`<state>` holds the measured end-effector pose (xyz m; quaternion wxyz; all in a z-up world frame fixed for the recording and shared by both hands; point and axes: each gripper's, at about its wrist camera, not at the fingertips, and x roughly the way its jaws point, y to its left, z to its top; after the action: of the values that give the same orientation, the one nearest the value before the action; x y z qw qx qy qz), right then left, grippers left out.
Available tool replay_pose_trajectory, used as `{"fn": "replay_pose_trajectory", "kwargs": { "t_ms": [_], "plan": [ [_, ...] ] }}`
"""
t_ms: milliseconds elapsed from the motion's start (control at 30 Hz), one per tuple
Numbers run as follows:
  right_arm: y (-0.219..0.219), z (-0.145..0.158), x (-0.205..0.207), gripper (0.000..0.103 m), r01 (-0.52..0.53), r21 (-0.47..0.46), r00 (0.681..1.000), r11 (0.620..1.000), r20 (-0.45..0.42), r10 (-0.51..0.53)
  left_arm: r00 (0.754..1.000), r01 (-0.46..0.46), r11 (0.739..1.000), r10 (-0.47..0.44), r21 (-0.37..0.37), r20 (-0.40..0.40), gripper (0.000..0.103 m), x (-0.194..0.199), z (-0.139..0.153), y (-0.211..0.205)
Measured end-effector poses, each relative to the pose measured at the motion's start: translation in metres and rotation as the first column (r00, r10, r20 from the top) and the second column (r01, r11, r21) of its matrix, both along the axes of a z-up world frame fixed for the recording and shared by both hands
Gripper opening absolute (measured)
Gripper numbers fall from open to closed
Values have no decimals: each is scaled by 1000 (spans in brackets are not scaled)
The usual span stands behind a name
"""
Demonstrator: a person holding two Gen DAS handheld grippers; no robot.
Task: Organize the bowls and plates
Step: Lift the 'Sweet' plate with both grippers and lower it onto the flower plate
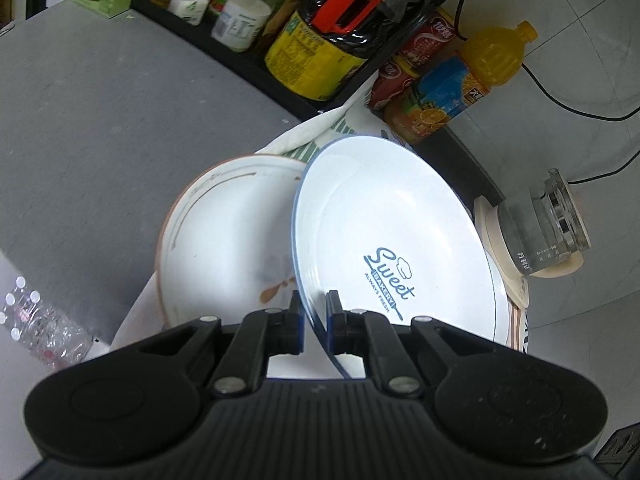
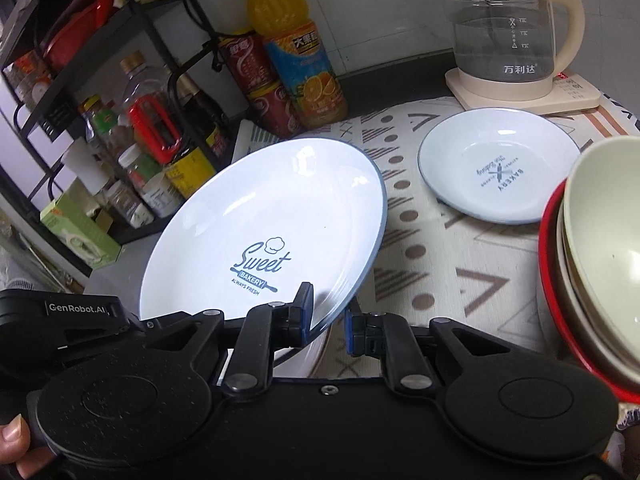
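A large round plate (image 1: pixel 394 236), white and glossy with a thin blue rim and a "Sweet Bakery" print, is gripped at its near edge by the left gripper (image 1: pixel 315 322); the blue pads are clamped on either side of the thin rim, and the plate is held tilted up over the patterned cloth (image 2: pixel 448 248). In the right wrist view the same plate (image 2: pixel 264 232) is seen at 10 o'clock of the right gripper (image 2: pixel 329 320), whose jaws are nearly closed; whether the plate's edge is pinched there cannot be told, since only one pad overlaps the rim.

In the left wrist view, at 9 o'clock of the held plate, a second white plate (image 1: pixel 228 240) with a brown rim and a faint flower motif is seen lying lower. In the right wrist view a smaller blue-rimmed dish (image 2: pixel 500 172) is set flat on the cloth at 1 o'clock, and at 3 o'clock cream bowls (image 2: pixel 600 248) are nested inside a red bowl (image 2: pixel 550 264). A glass kettle (image 2: pixel 500 28) on a cream base is placed at 1 o'clock behind the dish; an orange juice bottle (image 2: pixel 296 52) and red cans (image 2: pixel 256 80) are stood at 11 o'clock beside a black wire rack (image 2: pixel 132 80) of jars.
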<state>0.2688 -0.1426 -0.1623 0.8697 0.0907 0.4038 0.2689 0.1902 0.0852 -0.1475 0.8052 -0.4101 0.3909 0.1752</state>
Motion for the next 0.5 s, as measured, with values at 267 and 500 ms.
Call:
{"fn": "replay_pose_trajectory", "kwargs": {
  "t_ms": [267, 500],
  "plan": [
    [-4, -3, -15, 15, -25, -19, 1000, 1000, 3, 25, 1000, -8, 1000, 8, -11, -18, 8, -20, -6, -7],
    [-3, -6, -18, 15, -47, -40, 999, 998, 0, 48, 999, -16, 1000, 15, -20, -33, 9, -30, -11, -9]
  ]
}}
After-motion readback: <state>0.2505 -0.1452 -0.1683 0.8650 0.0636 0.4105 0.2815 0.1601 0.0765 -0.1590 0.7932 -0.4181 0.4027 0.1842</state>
